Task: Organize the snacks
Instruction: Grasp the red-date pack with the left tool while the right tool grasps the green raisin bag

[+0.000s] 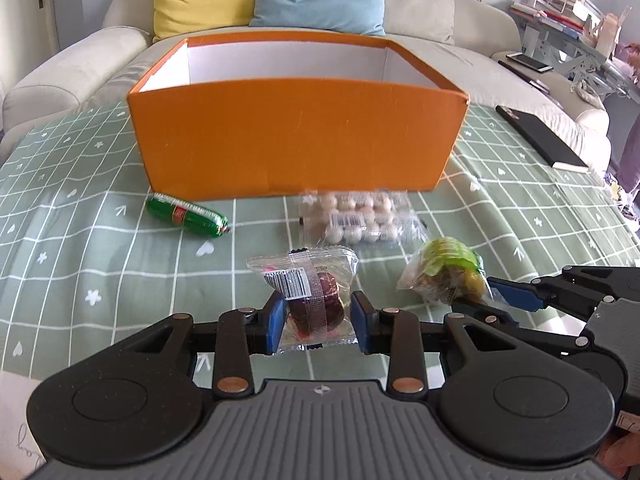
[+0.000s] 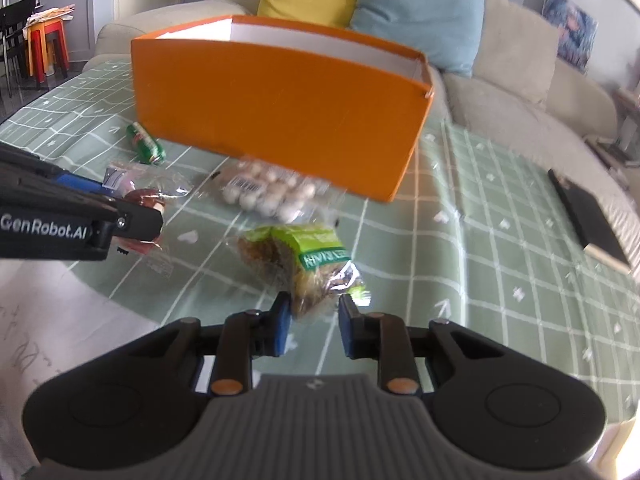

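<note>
Snacks lie on the green checked tablecloth [image 1: 80, 216] in front of the orange box [image 1: 296, 136], and you already have two of them. Your left gripper [image 1: 318, 322] is closed on the clear packet with the dark red sweet [image 1: 316, 300]; the blue pads [image 1: 276, 320] press the packet at its lower half, at both sides of the round lump. Your right gripper [image 2: 312, 322] is closed down narrow on the lower corner of the green-labelled bag [image 2: 304, 264].

Both packets look light and soft — thin crinkly film, smooth, so I judge they can slip. The red one has a firm body inside, and gripping across it is a good choice. The green bag is held only by its loose tail — I think it will swing and may slide out if you move fast.

Two more wait near the box wall: the bag of white balls [image 1: 360, 218] and the green sausage stick [image 1: 186, 216]. The balls will shift inside their film, so take that bag at a sealed edge. The stick seems stiff and round; take it across the middle.
</note>
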The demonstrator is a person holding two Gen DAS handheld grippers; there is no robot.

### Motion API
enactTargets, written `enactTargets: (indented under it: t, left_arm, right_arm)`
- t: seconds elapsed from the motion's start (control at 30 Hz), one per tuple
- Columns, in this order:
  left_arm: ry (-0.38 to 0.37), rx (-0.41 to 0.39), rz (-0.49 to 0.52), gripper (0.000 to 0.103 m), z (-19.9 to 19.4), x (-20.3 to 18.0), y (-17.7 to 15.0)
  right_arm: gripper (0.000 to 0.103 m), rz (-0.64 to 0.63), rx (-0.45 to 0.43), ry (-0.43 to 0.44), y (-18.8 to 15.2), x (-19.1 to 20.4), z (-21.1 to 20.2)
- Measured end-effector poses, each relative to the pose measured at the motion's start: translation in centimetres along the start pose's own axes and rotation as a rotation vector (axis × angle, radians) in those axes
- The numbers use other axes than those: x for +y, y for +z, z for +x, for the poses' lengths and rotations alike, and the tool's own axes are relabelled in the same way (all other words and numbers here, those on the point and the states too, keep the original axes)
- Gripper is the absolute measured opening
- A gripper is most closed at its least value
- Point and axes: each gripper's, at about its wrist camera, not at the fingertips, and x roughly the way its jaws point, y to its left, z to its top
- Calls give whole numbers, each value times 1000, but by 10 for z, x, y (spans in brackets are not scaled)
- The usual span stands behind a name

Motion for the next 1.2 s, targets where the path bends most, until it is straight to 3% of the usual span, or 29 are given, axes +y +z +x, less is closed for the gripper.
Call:
enactTargets:
  t: [0.07,0.17,0.33,0.53,0.73,0.87,1.07,1.13,1.2]
  left_arm:
    - [6,7,-6,39,-1,2,-2]
    - [5,10,-18,39,-2,5,-3]
    - [7,8,-14,39,-5,5,-4]
    - [12,18,-17,39,-3,9,-7]
    - [5,23,-19,39,-2,11,-7]
    - [0,13,-42,39,-2,14,-5]
    - [-5,11,-43,39,-1,17,-1]
    - [-6,19,-37,39,2,17,-3]
    - [-8,28,-35,39,5,17,-4]
  right_arm:
    - [26,-27,-11,-16,-2,4,-2]
    - [45,-113,-81,-36,-3,15,-11]
    - [48,-189,-118,-18,-2,26,-8]
    - [61,-161,-112,29,4,27,1]
    - [70,-111,-124,10,11,26,9]
    - [70,-42,-125,19,15,22,14]
    - [70,-54,-141,23,20,22,16]
    - [65,-43,-110,30,19,20,22]
    - [47,-38,-89,33,17,19,26]
